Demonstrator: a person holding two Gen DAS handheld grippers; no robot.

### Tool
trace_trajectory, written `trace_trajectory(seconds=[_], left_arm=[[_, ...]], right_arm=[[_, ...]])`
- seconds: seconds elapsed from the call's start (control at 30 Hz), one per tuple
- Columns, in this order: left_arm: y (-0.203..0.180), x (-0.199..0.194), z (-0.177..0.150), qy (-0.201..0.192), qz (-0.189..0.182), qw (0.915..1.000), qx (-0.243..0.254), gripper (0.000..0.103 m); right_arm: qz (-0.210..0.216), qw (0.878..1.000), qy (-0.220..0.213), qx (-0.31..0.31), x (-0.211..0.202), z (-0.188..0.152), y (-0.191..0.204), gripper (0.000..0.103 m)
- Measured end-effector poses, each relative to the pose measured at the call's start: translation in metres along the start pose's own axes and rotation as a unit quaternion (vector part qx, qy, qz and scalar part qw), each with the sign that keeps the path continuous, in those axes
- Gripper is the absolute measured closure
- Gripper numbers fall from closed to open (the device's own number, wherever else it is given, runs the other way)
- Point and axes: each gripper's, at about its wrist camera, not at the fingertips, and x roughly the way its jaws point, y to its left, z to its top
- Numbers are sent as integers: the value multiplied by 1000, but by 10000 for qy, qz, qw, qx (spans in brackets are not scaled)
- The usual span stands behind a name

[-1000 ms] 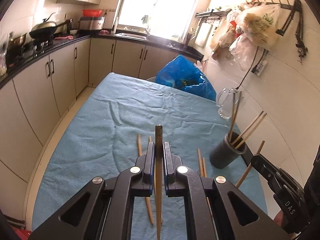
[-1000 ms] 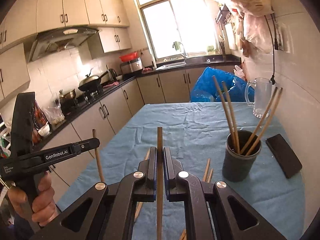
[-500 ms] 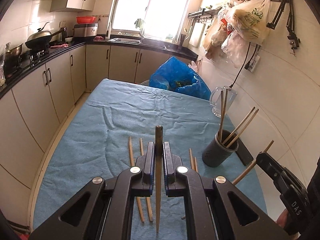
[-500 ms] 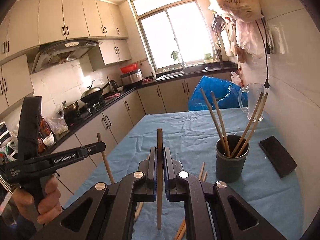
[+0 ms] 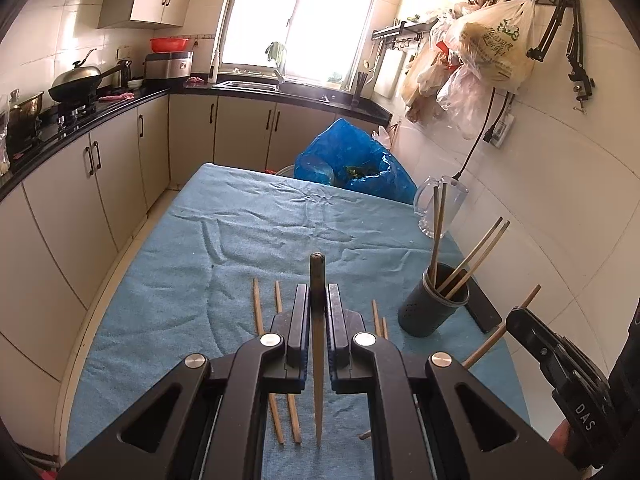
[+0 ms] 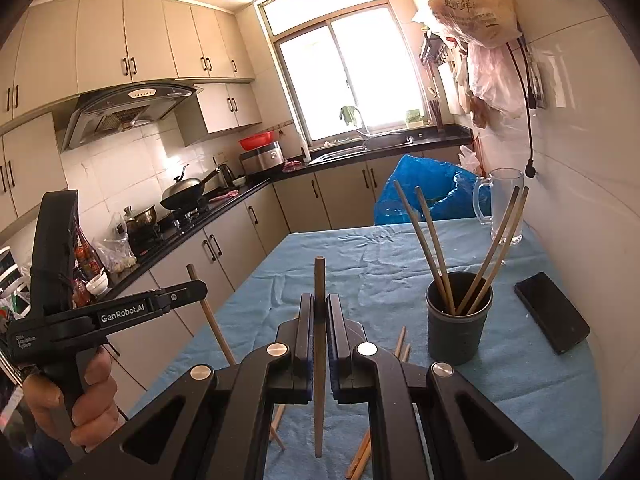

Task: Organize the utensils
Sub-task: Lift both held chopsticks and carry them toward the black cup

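My left gripper (image 5: 318, 298) is shut on a wooden chopstick (image 5: 318, 360) held upright above the blue tablecloth (image 5: 200, 280). My right gripper (image 6: 319, 306) is shut on another chopstick (image 6: 319, 360), also upright. A dark grey cup (image 5: 434, 302) with several chopsticks in it stands at the right of the table; it also shows in the right wrist view (image 6: 458, 320). Loose chopsticks (image 5: 256, 308) lie on the cloth below the left gripper. The right gripper shows at the right edge of the left wrist view (image 5: 524, 320); the left gripper shows in the right wrist view (image 6: 192, 292).
A black phone (image 6: 552, 312) lies right of the cup. A glass jug (image 5: 440, 208) and a blue plastic bag (image 5: 356, 168) sit at the table's far end. Kitchen cabinets (image 5: 100, 184) run along the left; a tiled wall is close on the right.
Both grippers have risen and tilted up with their chopsticks; the cup and table sit lower and farther in both views. Both grips are unchanged.
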Motion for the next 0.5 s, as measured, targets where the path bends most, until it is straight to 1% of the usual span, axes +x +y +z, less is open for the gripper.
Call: trace_trajectory(seconds=[0.5], left_arm=[[-9,-5,-1,-30,-78,10000,47,96]], right_arm=[[-74,9999,-47,92,-6,-1,-10,97]])
